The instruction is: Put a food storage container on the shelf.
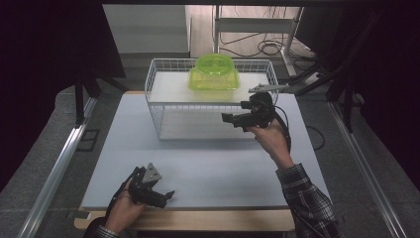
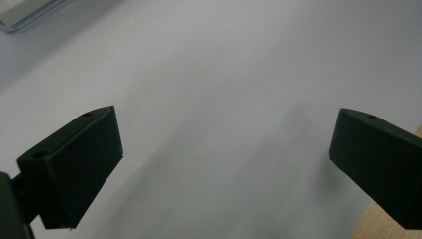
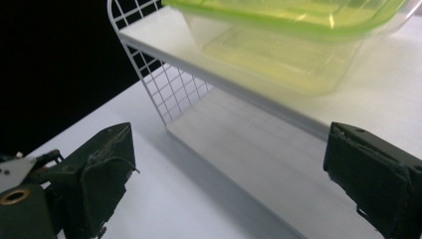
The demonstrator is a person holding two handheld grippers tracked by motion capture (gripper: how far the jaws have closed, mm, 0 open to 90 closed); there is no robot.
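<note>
Standing at the far half of the table (image 1: 198, 163), the white wire rack (image 1: 158, 94) has two shelves, and the green tub (image 1: 214, 73) sits on the upper one, toward its middle and right. The tub is translucent thin plastic with what looks like a second piece nested or lidded on top; I judge it light, fairly stiff at the rim but flexible in the walls, and smooth enough to slip. The rolled rim at its near edge seems the best place to pinch, since the walls would likely bow under a squeeze.

The right gripper (image 1: 233, 119) is raised in front of the rack's right end, level with the shelves, pointed leftward across the rack front; its jaws stand wide apart and hold nothing. The left gripper (image 1: 166, 196) rests low near the table's near edge, jaws likewise spread wide over bare tabletop, empty.
</note>
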